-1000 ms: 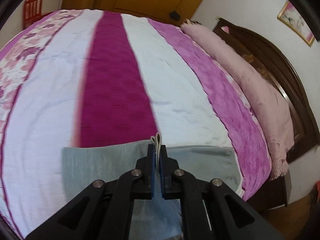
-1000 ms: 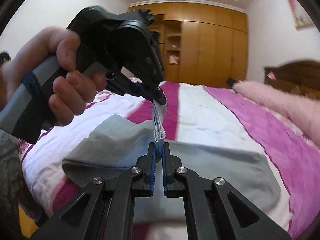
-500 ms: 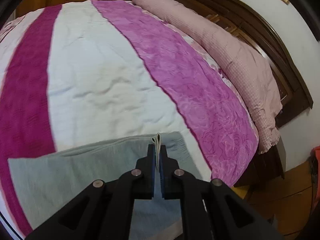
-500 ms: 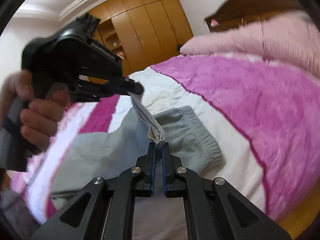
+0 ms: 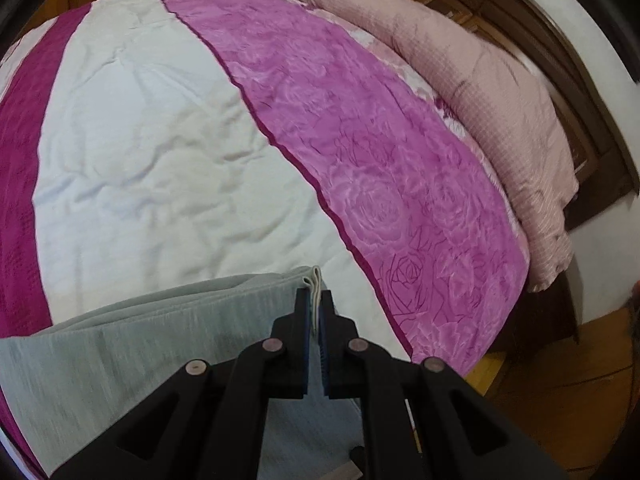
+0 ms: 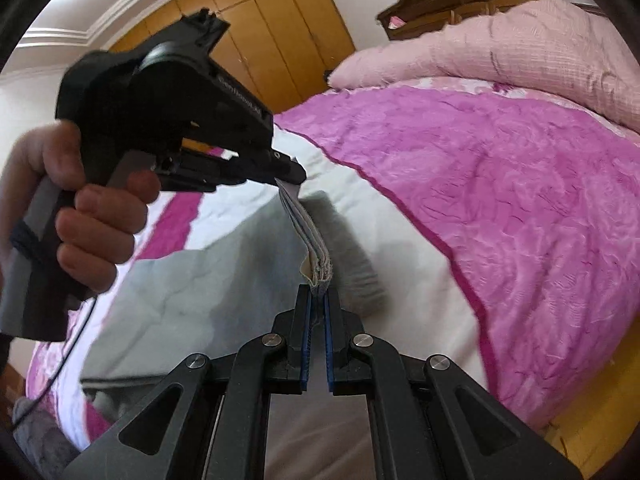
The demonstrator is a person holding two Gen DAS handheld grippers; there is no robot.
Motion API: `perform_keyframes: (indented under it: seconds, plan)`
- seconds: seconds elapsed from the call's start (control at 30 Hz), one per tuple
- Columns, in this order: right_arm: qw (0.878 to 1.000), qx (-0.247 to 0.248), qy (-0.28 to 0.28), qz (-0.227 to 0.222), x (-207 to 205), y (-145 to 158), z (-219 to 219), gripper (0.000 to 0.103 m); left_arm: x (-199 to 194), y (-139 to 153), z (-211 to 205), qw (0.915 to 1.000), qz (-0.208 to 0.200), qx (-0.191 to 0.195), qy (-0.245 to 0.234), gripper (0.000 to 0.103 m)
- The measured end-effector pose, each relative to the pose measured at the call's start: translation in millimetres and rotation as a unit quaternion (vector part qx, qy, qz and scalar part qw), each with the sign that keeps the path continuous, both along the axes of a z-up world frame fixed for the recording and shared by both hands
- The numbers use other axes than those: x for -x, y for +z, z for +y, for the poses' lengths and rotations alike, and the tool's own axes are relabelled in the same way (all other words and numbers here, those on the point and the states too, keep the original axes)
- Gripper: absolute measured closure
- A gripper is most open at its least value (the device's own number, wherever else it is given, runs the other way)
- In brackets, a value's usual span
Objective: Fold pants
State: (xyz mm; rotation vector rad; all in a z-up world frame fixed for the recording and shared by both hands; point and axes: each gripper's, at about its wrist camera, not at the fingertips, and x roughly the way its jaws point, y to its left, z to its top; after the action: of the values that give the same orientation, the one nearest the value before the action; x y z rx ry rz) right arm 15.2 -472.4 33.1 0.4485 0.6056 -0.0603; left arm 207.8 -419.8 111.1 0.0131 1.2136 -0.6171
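Observation:
Grey pants (image 5: 160, 328) lie on a bed with a striped pink and white cover. My left gripper (image 5: 316, 300) is shut on a stacked hem edge of the pants. In the right wrist view my right gripper (image 6: 318, 294) is shut on the other end of that hem edge (image 6: 308, 236), which runs taut up to the left gripper (image 6: 292, 178) held in a hand. Under the lifted edge the grey cloth (image 6: 192, 276) sags onto the bed, and the elastic waistband (image 6: 352, 256) lies to the right.
The bedspread has a white stripe (image 5: 160, 160) and a magenta rose stripe (image 5: 400, 184). A long pink pillow (image 5: 500, 92) lies against the dark wooden headboard (image 5: 592, 92). Wooden wardrobes (image 6: 280, 28) stand behind. The bed edge and wood floor (image 6: 600, 412) are at right.
Both grippers have carried the held hem to the right across the bed, toward the waistband and the magenta stripe. The cloth beneath has folded over more. Both grips stay shut.

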Motion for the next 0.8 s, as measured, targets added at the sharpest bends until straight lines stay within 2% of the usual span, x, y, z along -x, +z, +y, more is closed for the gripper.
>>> perform_keyframes:
  seconds: [0.1,0.13,0.17,0.2,0.23,0.27,0.3,0.43,0.5,0.53,0.6,0.63,0.7,0.73,0.8]
  plan:
    - [1.000,-0.001,-0.010,0.016,-3.1,-2.4,-6.7,0.095,0.8,-5.6,-15.9,0.9998,-0.001,-0.015,-0.016,0.099]
    - [1.000,0.008,-0.019,0.021,-4.7,-1.1,-7.6,0.085,1.0,-6.9,-21.0,0.9996,-0.002,-0.019,-0.021,0.099]
    - [0.999,0.024,-0.032,0.028,-7.1,1.7,-9.4,0.067,1.2,-8.1,-25.4,0.9994,-0.006,-0.022,-0.027,0.099]
    - [0.997,0.043,-0.047,0.032,-9.4,6.2,-11.7,0.055,0.8,-9.3,-27.7,0.9993,-0.007,-0.025,-0.029,0.097]
    - [0.995,0.068,-0.066,0.032,-11.1,14.2,-16.7,0.034,-0.7,-11.0,-28.3,0.9992,-0.004,-0.026,-0.030,0.094]
    - [0.994,0.076,-0.078,0.024,-9.9,19.4,-21.3,0.030,-2.1,-11.9,-27.4,0.9993,0.002,-0.022,-0.030,0.083]
    - [0.993,0.074,-0.089,0.009,-7.0,24.5,-27.3,0.030,-4.0,-10.5,-24.6,0.9994,0.006,-0.019,-0.030,0.073]
    - [0.995,0.020,-0.090,-0.035,-1.3,35.0,-46.1,0.030,-12.5,29.1,1.4,0.9990,-0.036,0.014,-0.024,0.068]
    - [0.996,0.002,-0.069,-0.055,-4.8,36.7,-43.9,0.030,-12.8,52.5,21.3,0.9980,-0.050,0.031,-0.022,0.061]
    - [0.997,-0.008,-0.039,-0.071,-10.0,38.0,-38.4,0.030,-8.8,65.2,35.1,0.9972,-0.057,0.039,-0.028,0.060]
    - [0.997,-0.001,-0.003,-0.079,-20.6,40.3,-24.4,0.030,1.8,76.8,55.6,0.9957,-0.068,0.047,-0.043,0.059]
    - [0.998,0.014,0.005,-0.067,-27.7,39.6,-17.1,0.030,12.1,79.0,69.9,0.9947,-0.076,0.048,-0.051,0.059]
    - [0.999,0.048,0.008,-0.016,-47.3,30.8,-2.2,0.031,33.5,71.8,96.5,0.9933,-0.085,0.044,-0.064,0.059]
    - [0.998,0.060,-0.002,0.023,-59.1,21.7,2.5,0.031,46.5,61.2,112.6,0.9934,-0.089,0.037,-0.063,0.059]
    - [0.996,0.056,-0.022,0.059,-70.7,8.3,1.8,0.031,68.3,38.7,142.3,0.9945,-0.092,0.025,-0.043,0.059]
